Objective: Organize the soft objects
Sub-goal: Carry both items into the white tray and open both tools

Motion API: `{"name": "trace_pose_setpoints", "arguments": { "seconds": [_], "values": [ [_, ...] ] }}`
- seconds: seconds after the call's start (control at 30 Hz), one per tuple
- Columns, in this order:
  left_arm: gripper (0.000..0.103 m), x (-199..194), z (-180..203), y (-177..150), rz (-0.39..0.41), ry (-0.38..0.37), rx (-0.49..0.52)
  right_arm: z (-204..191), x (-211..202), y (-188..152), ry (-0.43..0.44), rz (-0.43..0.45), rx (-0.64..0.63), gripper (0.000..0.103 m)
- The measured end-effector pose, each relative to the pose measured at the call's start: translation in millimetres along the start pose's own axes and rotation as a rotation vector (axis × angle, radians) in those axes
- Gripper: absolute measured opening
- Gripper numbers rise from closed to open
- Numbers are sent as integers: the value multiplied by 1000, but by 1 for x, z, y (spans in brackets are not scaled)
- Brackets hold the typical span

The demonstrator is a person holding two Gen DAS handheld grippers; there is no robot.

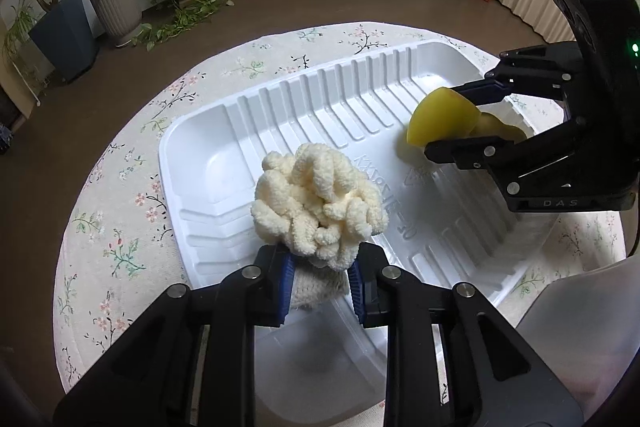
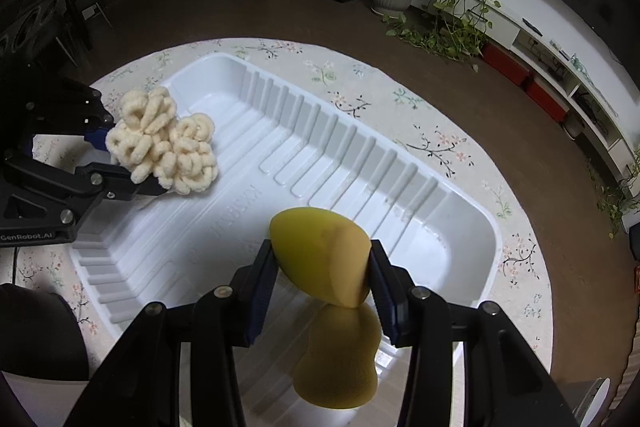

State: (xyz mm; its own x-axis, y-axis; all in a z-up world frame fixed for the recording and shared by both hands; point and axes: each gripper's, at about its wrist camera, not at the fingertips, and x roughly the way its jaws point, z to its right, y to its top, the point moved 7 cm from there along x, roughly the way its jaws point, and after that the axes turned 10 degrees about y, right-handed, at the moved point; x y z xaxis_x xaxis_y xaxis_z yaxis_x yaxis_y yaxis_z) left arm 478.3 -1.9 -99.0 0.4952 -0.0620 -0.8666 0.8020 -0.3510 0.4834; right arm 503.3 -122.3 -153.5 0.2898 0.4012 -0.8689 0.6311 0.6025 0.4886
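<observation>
Left wrist view: the left gripper (image 1: 320,267) pinches a cream loop-pile puff (image 1: 318,205) by its base, over the near end of a white ribbed tray (image 1: 192,147). The right gripper (image 2: 322,281) clamps a yellow sponge (image 2: 320,259) between both pads, above the tray's other end. The tray sits on a round floral cloth (image 2: 460,131).

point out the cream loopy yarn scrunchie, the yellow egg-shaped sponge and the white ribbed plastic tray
cream loopy yarn scrunchie (image 1: 316,203), left wrist view, middle of the looped bundle
yellow egg-shaped sponge (image 2: 320,255), right wrist view, its rounded front face
white ribbed plastic tray (image 1: 320,99), left wrist view, ribbed far wall
</observation>
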Motion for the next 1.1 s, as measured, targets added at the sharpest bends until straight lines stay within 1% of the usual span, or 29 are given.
{"name": "trace_pose_setpoints", "arguments": {
  "seconds": [0.1,0.2,0.23,0.3,0.37,0.43,0.47,0.6,0.67,0.7,0.73,0.77,0.8,0.83,0.87,0.97,1.1],
  "values": [
    [23,1,1,2,3,9,-5,1,1,1,1,2,0,49],
    [26,3,1,1,3,17,-8,1,3,1,-3,-3,-8,50],
    [28,4,1,1,2,19,-9,1,4,1,-5,-3,-9,51],
    [36,4,1,1,7,31,-13,0,4,1,-8,3,-5,51],
    [54,5,-1,2,13,32,-25,1,4,1,-7,8,0,54],
    [62,4,-4,2,22,39,-37,-1,5,0,-16,5,-4,64],
    [65,3,-6,2,26,40,-40,0,3,0,-21,8,-7,66],
    [69,-5,-10,1,40,37,-45,3,-7,2,-28,41,2,74],
    [75,-11,-9,0,49,41,-42,5,-16,2,-25,66,14,74],
    [76,-13,-10,0,54,42,-43,5,-20,2,-26,80,21,77],
    [78,-17,-11,-1,60,42,-47,7,-25,2,-25,95,30,85],
    [83,-22,-14,-2,73,42,-61,8,-32,2,-24,114,39,89],
    [87,-28,-18,-3,93,43,-80,10,-38,3,-24,132,47,96],
    [99,-33,-20,-3,113,46,-97,12,-43,3,-26,147,53,102],
    [103,-40,-25,-2,133,54,-114,12,-48,3,-31,161,59,103],
    [103,-52,-37,1,160,88,-147,13,-64,2,-49,195,75,103],
    [103,-58,-34,0,151,105,-122,10,-81,1,-72,231,70,103]
  ]
}}
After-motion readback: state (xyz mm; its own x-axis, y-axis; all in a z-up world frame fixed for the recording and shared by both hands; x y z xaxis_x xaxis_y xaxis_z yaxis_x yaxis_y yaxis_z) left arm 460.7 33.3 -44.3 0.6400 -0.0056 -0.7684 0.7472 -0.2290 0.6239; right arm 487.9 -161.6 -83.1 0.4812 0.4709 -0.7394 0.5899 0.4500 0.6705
